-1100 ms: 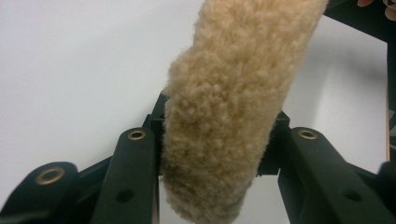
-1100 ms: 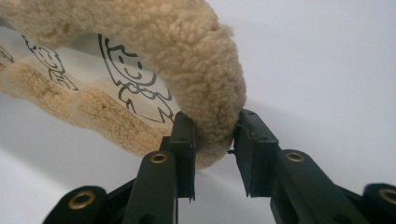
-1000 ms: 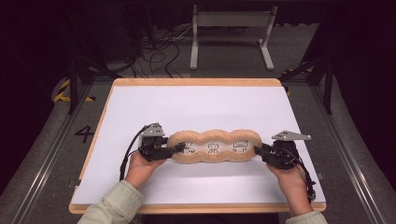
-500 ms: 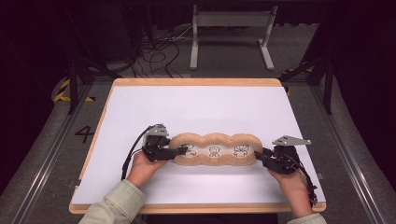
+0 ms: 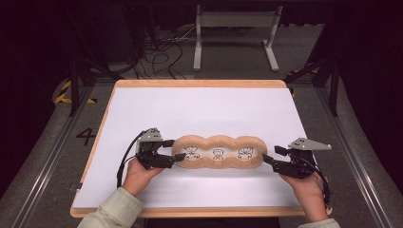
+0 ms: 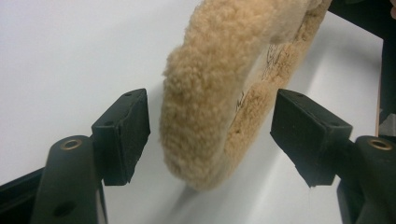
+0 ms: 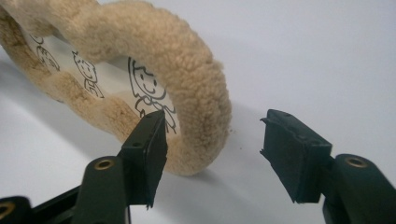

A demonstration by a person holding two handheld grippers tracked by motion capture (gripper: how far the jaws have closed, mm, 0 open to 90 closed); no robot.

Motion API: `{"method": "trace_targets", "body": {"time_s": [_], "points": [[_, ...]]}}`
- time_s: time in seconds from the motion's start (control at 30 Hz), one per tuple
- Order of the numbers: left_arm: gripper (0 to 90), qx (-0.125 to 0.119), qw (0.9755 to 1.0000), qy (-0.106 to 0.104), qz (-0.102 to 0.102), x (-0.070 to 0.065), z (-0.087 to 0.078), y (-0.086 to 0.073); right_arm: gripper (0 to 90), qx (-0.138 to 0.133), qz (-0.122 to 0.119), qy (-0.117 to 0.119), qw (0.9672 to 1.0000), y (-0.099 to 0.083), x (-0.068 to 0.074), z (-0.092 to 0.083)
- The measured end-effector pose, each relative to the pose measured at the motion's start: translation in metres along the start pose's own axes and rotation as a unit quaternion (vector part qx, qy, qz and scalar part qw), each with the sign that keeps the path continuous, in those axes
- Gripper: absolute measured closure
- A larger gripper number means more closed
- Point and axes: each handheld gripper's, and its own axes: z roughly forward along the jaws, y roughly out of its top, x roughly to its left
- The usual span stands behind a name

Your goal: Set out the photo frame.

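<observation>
One fleecy tan cushion point(image 5: 218, 152) with three drawings; both grippers' jaws just opened, released.

Table point(image 5: 142, 118) brightly and evenly lit from above; surroundings dark. Soft shadows beneath the plush point(image 7: 196, 93). Gripper views: near jaws slightly soft, minor blur at plush edge. No glare.

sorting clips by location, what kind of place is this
Probably a lab recording station, not a home: a white-topped table with a wooden rim, tangled cables on the dark floor behind it, a metal stand, and a floor marking "4".
</observation>
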Motion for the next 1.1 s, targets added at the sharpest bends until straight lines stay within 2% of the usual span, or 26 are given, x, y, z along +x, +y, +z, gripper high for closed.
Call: {"method": "trace_targets", "body": {"time_s": [0.03,0.17,0.27,0.33,0.4,0.43,0.47,0.53,0.73,0.83,0.93,1.1], "points": [[29.6,0.0,1.0,0.0,0.0,0.0,0.0,0.0,38.7,0.0,0.0,0.0,1.0,0.0,0.0,0.0],[29.6,-0.008,0.9998,0.014,-0.006,-0.004,-0.014,-0.005,34.1,-0.008,-0.037,0.011,0.9992,0.01,-0.003,-0.005],[29.1,-0.012,0.9994,0.032,-0.01,-0.006,-0.028,-0.012,33.1,-0.016,-0.043,0.022,0.9987,0.016,-0.003,-0.006],[28.8,-0.015,0.9988,0.046,-0.004,-0.007,-0.037,-0.017,32.0,-0.016,-0.048,0.028,0.9983,0.019,-0.004,-0.005],[28.6,-0.016,0.9986,0.05,-0.003,-0.006,-0.04,-0.02,30.8,-0.015,-0.052,0.032,0.998,0.02,-0.004,-0.005],[27.4,-0.018,0.9982,0.056,0.001,-0.006,-0.044,-0.022,25.9,-0.013,-0.06,0.043,0.9972,0.022,-0.007,-0.005],[27.3,-0.02,0.9977,0.065,-0.002,-0.004,-0.049,-0.026,24.3,-0.015,-0.061,0.047,0.997,0.023,-0.008,-0.004],[26.2,-0.022,0.9975,0.068,-0.005,-0.003,-0.052,-0.028,21.4,-0.012,-0.066,0.055,0.9962,0.024,-0.01,-0.004],[25.4,-0.023,0.9956,0.088,-0.023,0.004,-0.068,-0.041,18.0,-0.009,-0.077,0.064,0.9949,0.02,-0.017,-0.004],[25.4,-0.022,0.9952,0.091,-0.03,0.006,-0.071,-0.045,17.8,-0.01,-0.076,0.066,0.9948,0.019,-0.019,-0.004],[25.3,-0.021,0.9945,0.091,-0.047,0.01,-0.072,-0.05,17.5,-0.011,-0.084,0.071,0.9938,0.017,-0.023,-0.005],[24.7,-0.016,0.9927,0.1,-0.066,0.02,-0.073,-0.058,17.1,-0.007,-0.078,0.066,0.9947,0.013,-0.03,-0.001]]}}
